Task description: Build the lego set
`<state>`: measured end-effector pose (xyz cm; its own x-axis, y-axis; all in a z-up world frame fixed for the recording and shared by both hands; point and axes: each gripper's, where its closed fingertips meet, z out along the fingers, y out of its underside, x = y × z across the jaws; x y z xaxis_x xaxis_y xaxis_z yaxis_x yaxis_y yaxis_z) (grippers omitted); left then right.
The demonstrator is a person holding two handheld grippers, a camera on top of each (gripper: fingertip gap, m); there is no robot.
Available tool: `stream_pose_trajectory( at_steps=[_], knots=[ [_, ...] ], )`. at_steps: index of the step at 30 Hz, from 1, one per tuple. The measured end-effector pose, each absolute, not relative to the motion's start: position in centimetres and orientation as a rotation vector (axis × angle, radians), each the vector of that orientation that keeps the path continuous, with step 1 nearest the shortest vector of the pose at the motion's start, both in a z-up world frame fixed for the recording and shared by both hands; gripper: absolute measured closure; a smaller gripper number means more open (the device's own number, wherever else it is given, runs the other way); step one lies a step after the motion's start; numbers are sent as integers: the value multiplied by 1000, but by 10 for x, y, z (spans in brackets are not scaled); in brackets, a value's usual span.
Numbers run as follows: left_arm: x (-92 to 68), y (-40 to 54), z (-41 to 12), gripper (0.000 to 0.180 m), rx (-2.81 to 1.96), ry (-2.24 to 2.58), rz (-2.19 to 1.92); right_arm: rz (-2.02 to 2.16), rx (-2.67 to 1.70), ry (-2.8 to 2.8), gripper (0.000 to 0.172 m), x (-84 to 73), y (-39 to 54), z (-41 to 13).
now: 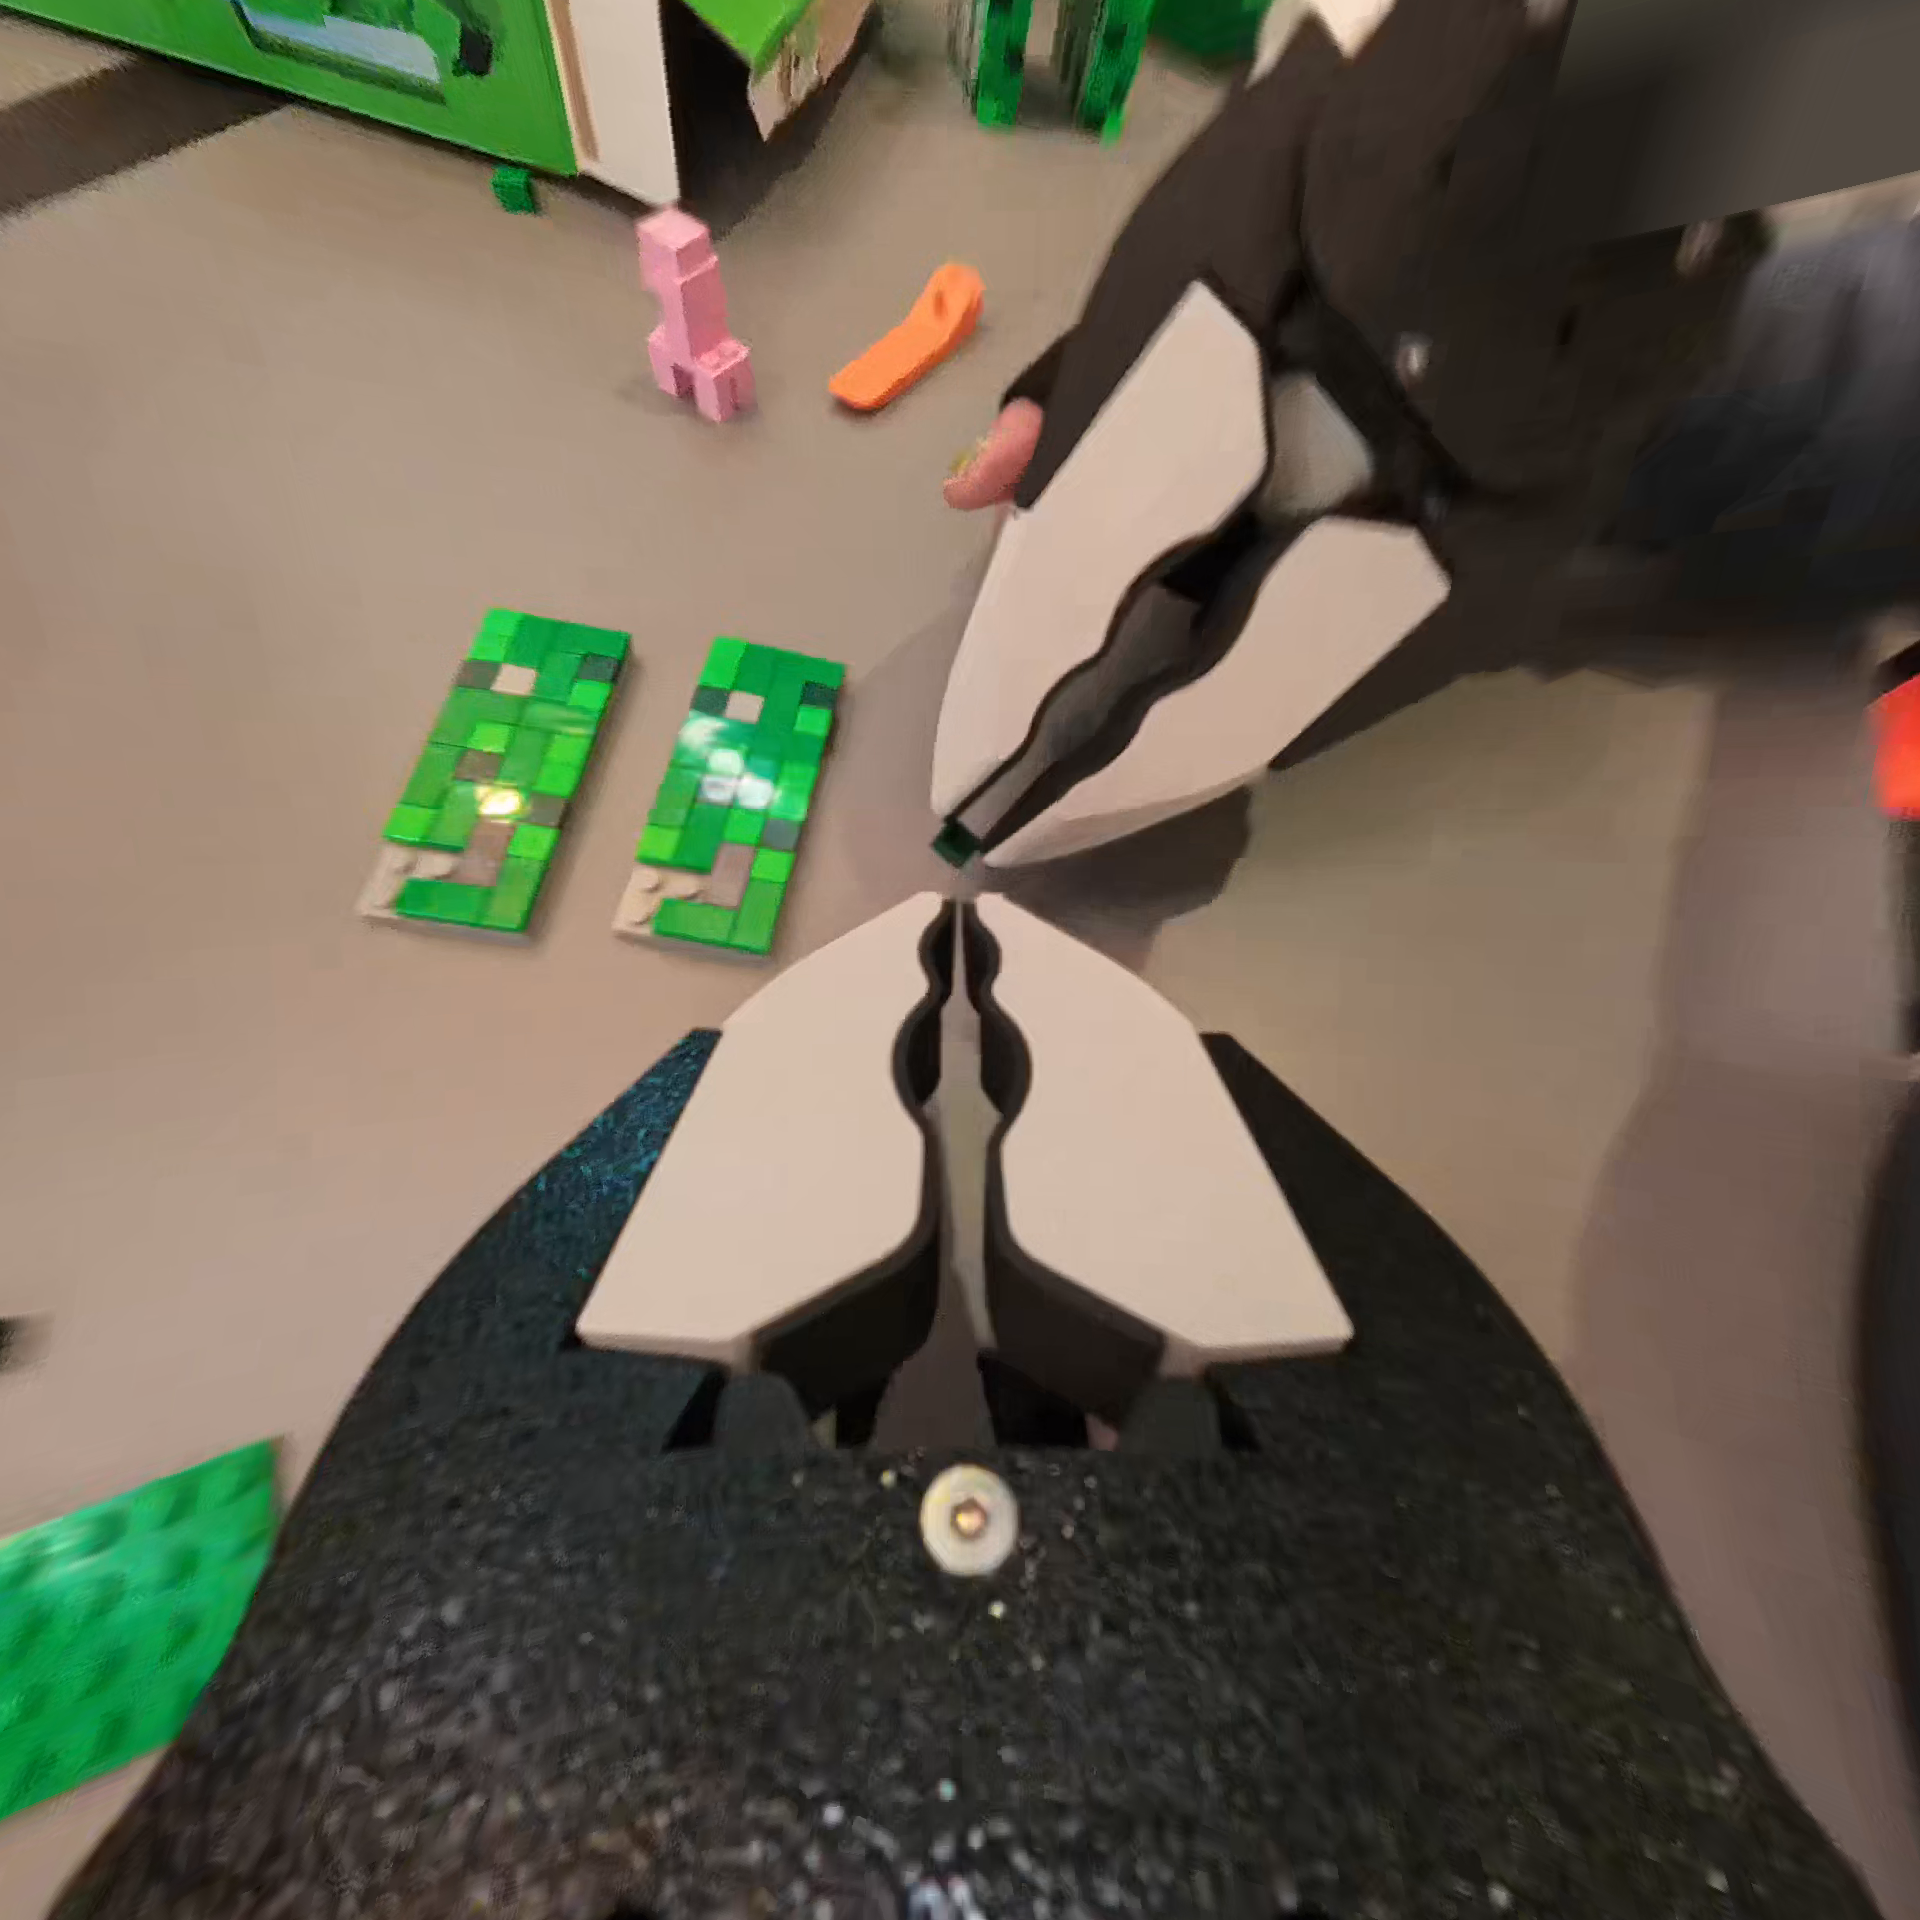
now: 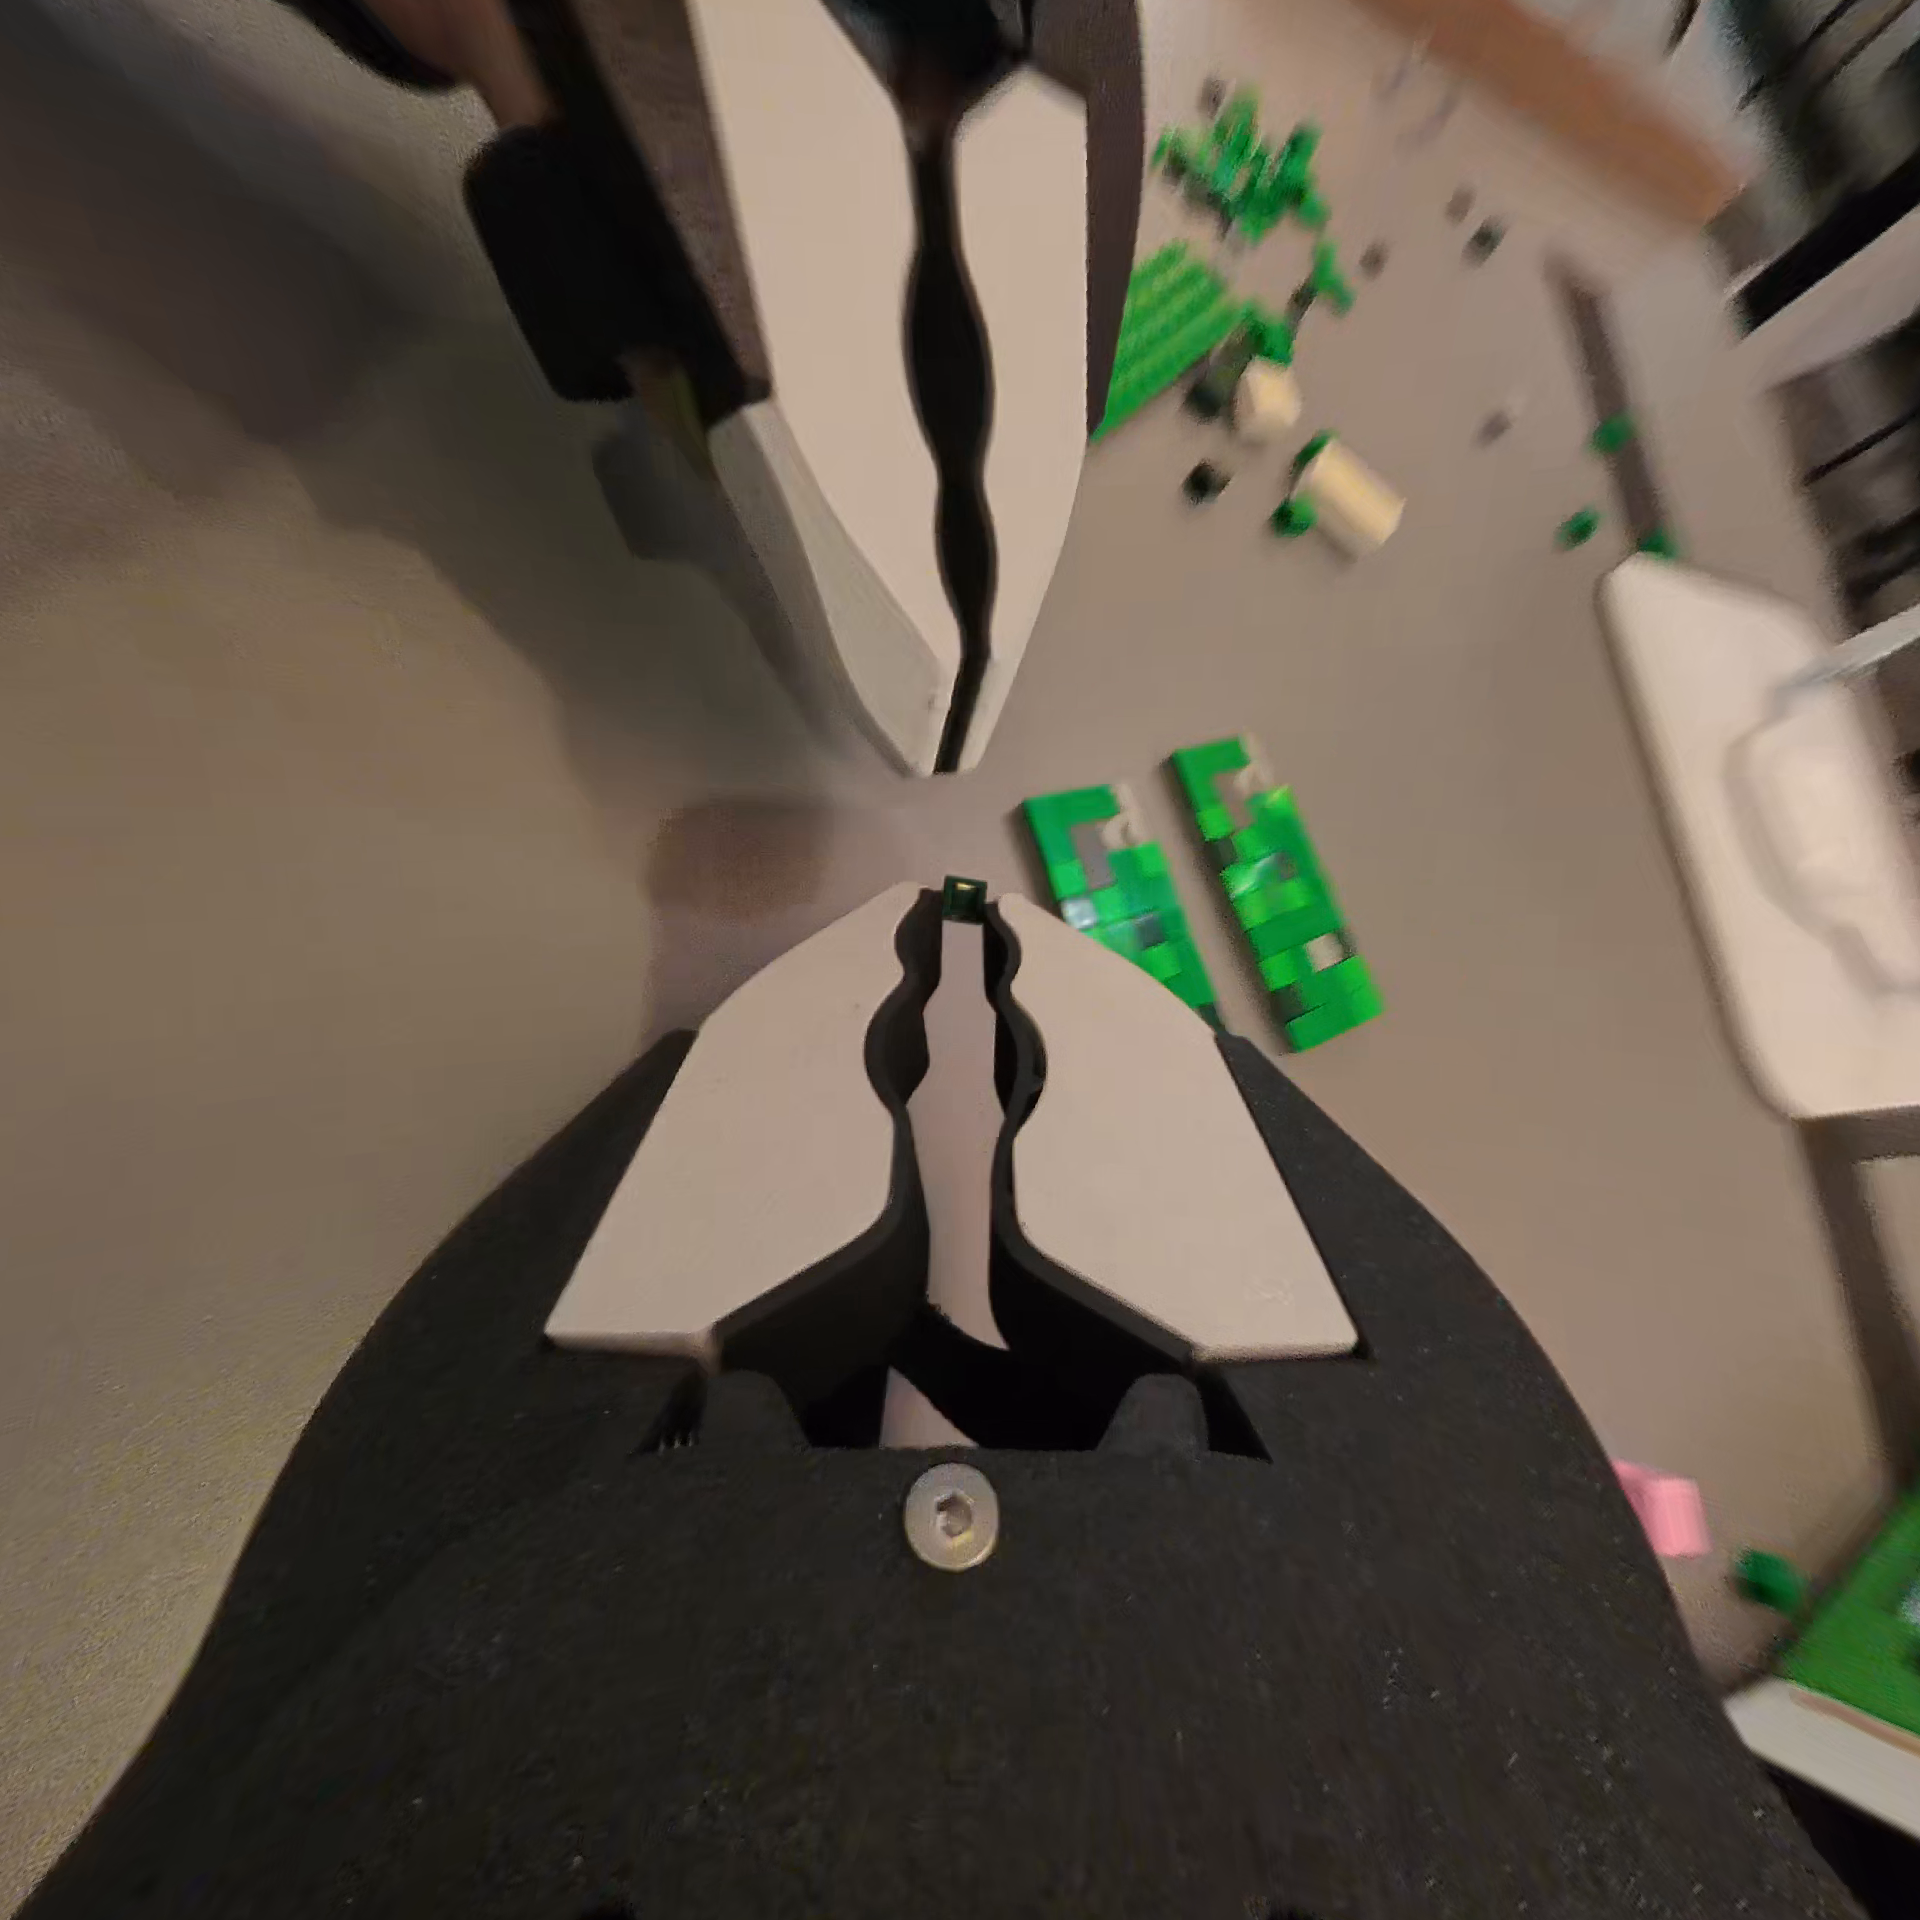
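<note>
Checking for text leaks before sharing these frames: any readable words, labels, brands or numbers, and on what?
None readable in either view.
Green box, top left of the left wrist view: printed panel, too blurred to make out any lettering.
Two green tiled plates: coloured squares only, no text.
Pink block figure, orange tool, both hand-held grippers: no markings.

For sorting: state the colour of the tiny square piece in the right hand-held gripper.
Dark green tiny square piece; right wrist view shows it best.
</note>
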<state>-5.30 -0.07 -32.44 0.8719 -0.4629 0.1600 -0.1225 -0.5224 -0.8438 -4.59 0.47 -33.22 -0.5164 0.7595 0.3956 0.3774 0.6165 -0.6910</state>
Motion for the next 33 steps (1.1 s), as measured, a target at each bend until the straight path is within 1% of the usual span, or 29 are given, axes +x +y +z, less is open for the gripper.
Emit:
stream_pose_trajectory(
  at_steps=[2,4,13,16,19,21,23,25,26,29,30,32,33],
  knots=[
    [-48,0,-311,173,-2010,310,-658,658,-749,-2065,165,-48,1,-317],
    [-51,2,-300,172,-1942,209,-781,591,-645,-2013,165,-49,0,-307],
    [-43,0,-296,180,-1941,260,-890,437,-375,-1917,166,-46,-8,-293],
    [-42,-1,-294,173,-1930,253,-952,388,-316,-1889,165,-46,-8,-289],
    [-39,0,-290,170,-1906,259,-1000,345,-266,-1881,165,-46,-8,-289],
    [-38,1,-290,176,-1908,273,-982,339,-254,-1878,165,-48,-9,-286],
    [-40,1,-288,178,-1886,299,-928,355,-262,-1856,165,-49,-9,-283],
    [-41,1,-285,178,-1849,383,-807,484,-357,-1812,171,-47,-9,-274],
    [-43,0,-281,178,-1804,457,-691,603,-439,-1821,170,-45,-10,-272],
    [-44,-7,-266,178,-1575,748,-227,1140,-814,-1850,160,-38,-12,-262],
    [-43,-9,-263,178,-1507,842,-78,1351,-951,-1840,153,-37,-15,-256],
    [-38,-13,-261,178,-1406,988,137,1740,-1143,-1826,151,-32,-22,-245],
    [-35,-14,-259,178,-1364,1031,191,1851,-1229,-1819,151,-32,-23,-243]
  ],
)
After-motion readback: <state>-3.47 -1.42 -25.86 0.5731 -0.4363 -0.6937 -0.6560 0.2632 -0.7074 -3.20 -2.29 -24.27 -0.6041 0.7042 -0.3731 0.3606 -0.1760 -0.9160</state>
